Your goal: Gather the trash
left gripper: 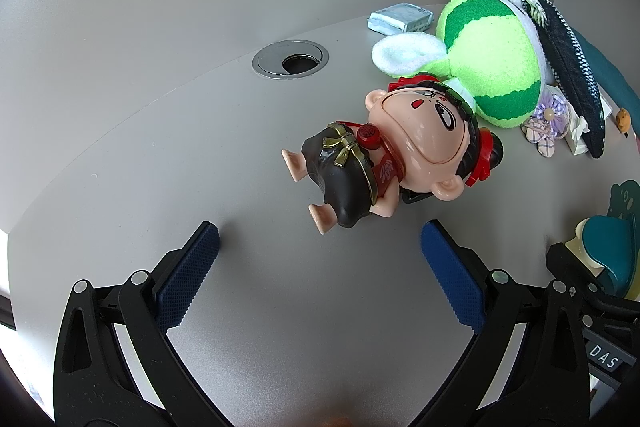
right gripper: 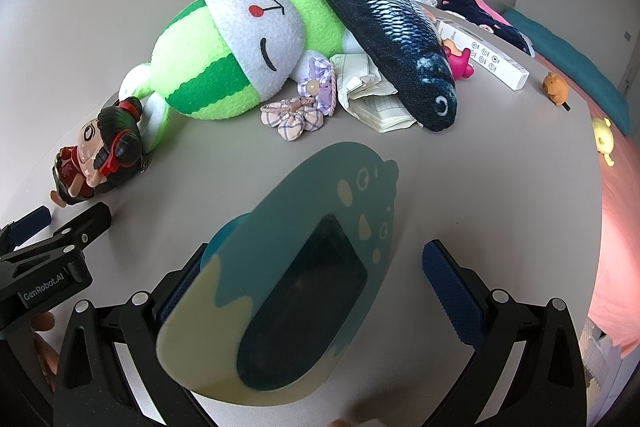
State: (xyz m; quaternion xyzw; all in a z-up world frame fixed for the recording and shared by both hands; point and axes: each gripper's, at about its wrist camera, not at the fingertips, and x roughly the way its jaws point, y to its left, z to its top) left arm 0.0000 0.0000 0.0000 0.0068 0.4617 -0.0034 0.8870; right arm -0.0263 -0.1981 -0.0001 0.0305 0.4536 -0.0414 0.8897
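Note:
A teal and cream desktop trash bin with a dark opening sits between the fingers of my right gripper, which is open around it; the left pad touches its side. The bin also shows at the right edge of the left wrist view. Crumpled paper lies half under a plush fish. My left gripper is open and empty, just short of a big-headed figurine lying on the grey desk.
A green and white plush, two fabric flowers, a white box, small toys and a tissue pack crowd the desk. A cable grommet is set in it.

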